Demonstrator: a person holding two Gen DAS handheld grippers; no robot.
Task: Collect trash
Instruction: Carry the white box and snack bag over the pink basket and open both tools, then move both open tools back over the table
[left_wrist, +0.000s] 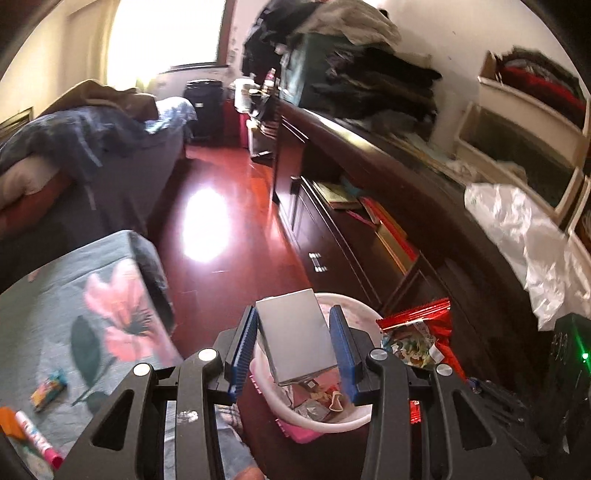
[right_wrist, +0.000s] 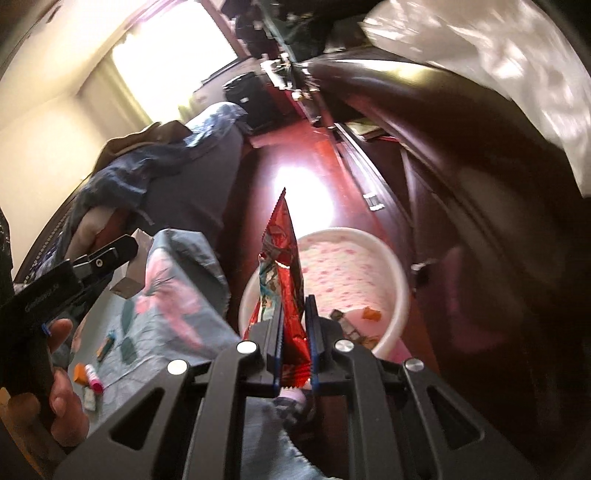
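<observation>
Flat grey cardboard box (left_wrist: 295, 332), clamped in left fingers (left_wrist: 255, 347), hangs lengthwise just above the white plastic bin (left_wrist: 354, 417); right fingers (right_wrist: 277, 339) pinch a red foil wrapper (right_wrist: 286, 258).

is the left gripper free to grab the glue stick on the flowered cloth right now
Probably not: the left gripper is already shut on a grey box over the bin. The glue stick lies uncovered, so the way opens once the box drops.

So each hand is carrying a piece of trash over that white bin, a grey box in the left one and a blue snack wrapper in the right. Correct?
Nearly. The snack wrapper is red, not blue, as the right wrist view shows. The grey box and white bin are as you said.
</observation>
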